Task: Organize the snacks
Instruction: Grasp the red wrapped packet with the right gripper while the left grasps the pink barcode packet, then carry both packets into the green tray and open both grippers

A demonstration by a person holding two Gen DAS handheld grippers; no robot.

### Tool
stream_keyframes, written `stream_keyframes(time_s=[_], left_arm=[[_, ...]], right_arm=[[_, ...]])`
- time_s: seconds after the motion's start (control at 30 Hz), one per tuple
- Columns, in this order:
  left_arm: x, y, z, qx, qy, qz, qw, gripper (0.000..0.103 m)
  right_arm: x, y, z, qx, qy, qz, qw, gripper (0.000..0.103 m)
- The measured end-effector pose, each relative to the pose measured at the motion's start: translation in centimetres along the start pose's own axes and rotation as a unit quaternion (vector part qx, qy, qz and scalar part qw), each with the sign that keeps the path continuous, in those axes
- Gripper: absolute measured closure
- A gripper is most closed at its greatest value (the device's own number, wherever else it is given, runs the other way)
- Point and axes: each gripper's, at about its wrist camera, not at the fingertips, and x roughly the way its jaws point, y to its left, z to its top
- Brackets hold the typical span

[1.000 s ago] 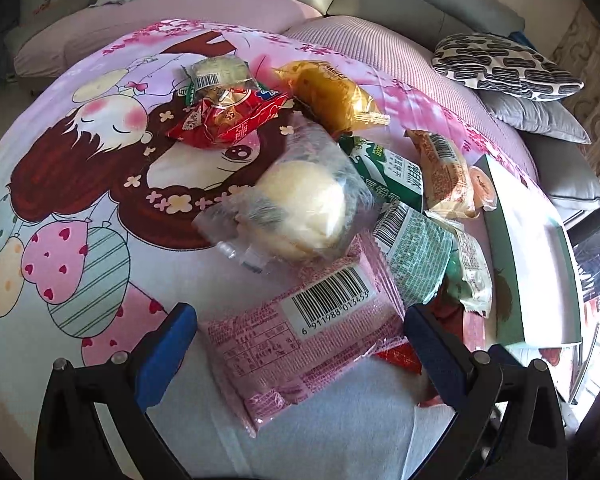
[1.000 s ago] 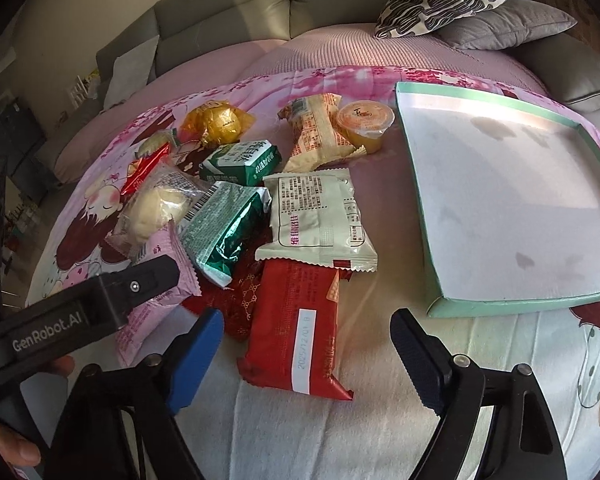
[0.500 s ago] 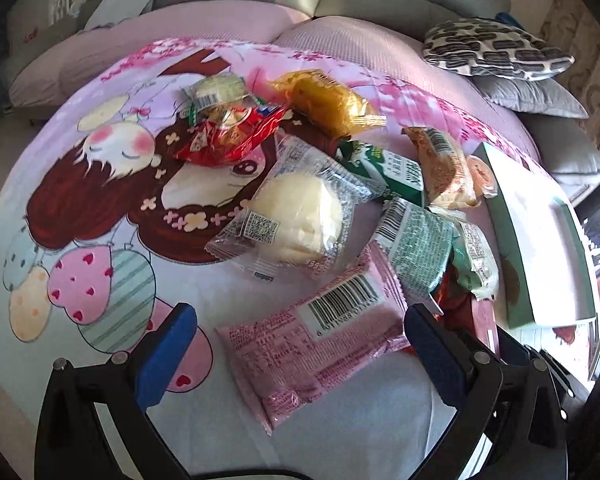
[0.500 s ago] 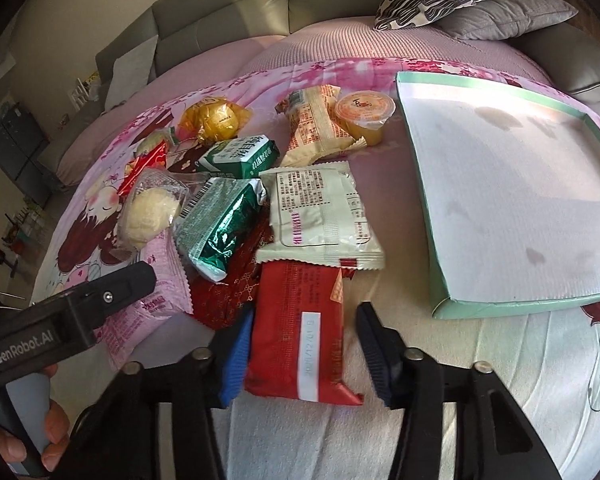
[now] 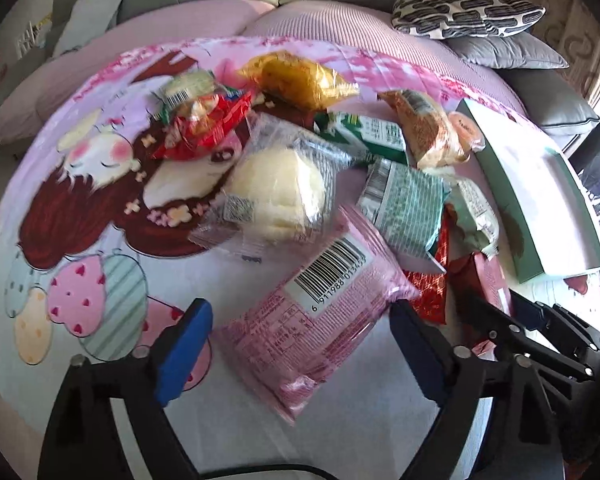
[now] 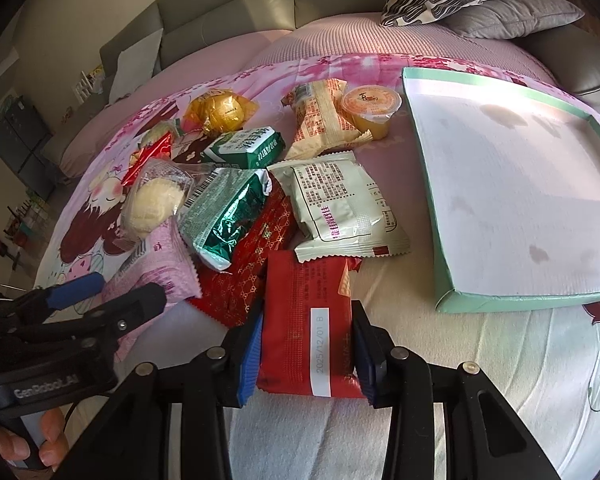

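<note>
- The right gripper [image 6: 306, 354] is clamped on the near end of a red snack packet [image 6: 308, 320]; both blue pads press its long edges, and the packet lies flat on the cartoon-print cloth [image 6: 500, 380].
- The left gripper [image 5: 300, 344] has its jaws closing around a pink packet [image 5: 320, 320] with a barcode. The packet lies between the blue fingers [image 5: 182, 352]; the right pad is at the packet's edge, the left pad is apart from it, so nothing is gripped.
- The mint-rimmed tray [image 6: 444, 264] sits on the cloth to the right of the snack pile, holding no snacks. The red snack packet lies just left of the tray's near corner.
- Left of the tray, from near to far: a pale green packet [image 6: 344, 204] overlapping the red packet's far end, then a beige packet [image 6: 320, 116] and a jelly cup [image 6: 370, 106] close to the tray's far left corner.
- Farther left of the tray lie a shiny green packet [image 6: 224, 216], a red patterned packet [image 6: 256, 252] beneath it, a green carton [image 6: 244, 148], a gold-wrapped snack [image 6: 220, 110] and a clear-wrapped bun [image 6: 152, 204].
- A hand [image 6: 24, 444] holds the left gripper's handle at the lower left of the right wrist view.
</note>
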Motion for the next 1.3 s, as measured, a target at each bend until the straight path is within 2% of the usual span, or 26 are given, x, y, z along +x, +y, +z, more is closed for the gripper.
stream_keyframes(time_s=[0.1, 0.17, 0.2, 0.33, 0.37, 0.57, 0.8, 1.03, 1.3], left_arm=[[0.7, -0.2, 0.1, 0.012, 0.007, -0.002, 0.9999, 0.023], [1.0, -0.2, 0.1, 0.012, 0.012, -0.009, 0.9998, 0.037], [1.0, -0.2, 0.1, 0.013, 0.012, -0.012, 0.9998, 0.039], [0.9, -0.5, -0.1, 0.021, 0.009, -0.017, 0.9996, 0.06], [0.7, -0.6, -0.2, 0.021, 0.008, -0.019, 0.9996, 0.061], [-0.5, -0.3, -0.9, 0.018, 0.003, -0.015, 0.9997, 0.063], [-3.4, -0.3, -0.7, 0.012, -0.029, -0.013, 0.9994, 0.063], [-5.1, -1.6, 0.9, 0.005, -0.062, -0.025, 0.9978, 0.063], [-5.8, -4.5, 3.7, 0.013, -0.086, -0.039, 0.9954, 0.063]], right_arm=[[0.1, 0.0, 0.0, -0.001, 0.001, 0.0, 1.0, 0.061], [0.1, 0.0, 0.0, -0.001, 0.001, 0.001, 1.0, 0.061], [0.1, 0.0, 0.0, -0.002, 0.001, 0.001, 1.0, 0.061], [0.0, 0.0, 0.0, -0.004, 0.003, 0.001, 1.0, 0.061], [-0.1, 0.0, 0.0, -0.003, 0.002, 0.002, 1.0, 0.061], [-0.7, -0.2, -0.1, -0.003, -0.001, 0.013, 1.0, 0.061], [-2.9, -0.4, 0.2, 0.003, -0.032, 0.027, 0.999, 0.061], [-5.9, -0.9, 1.0, 0.014, -0.075, 0.039, 0.996, 0.061], [-7.7, -2.5, 2.2, 0.033, -0.097, 0.014, 0.995, 0.061]])
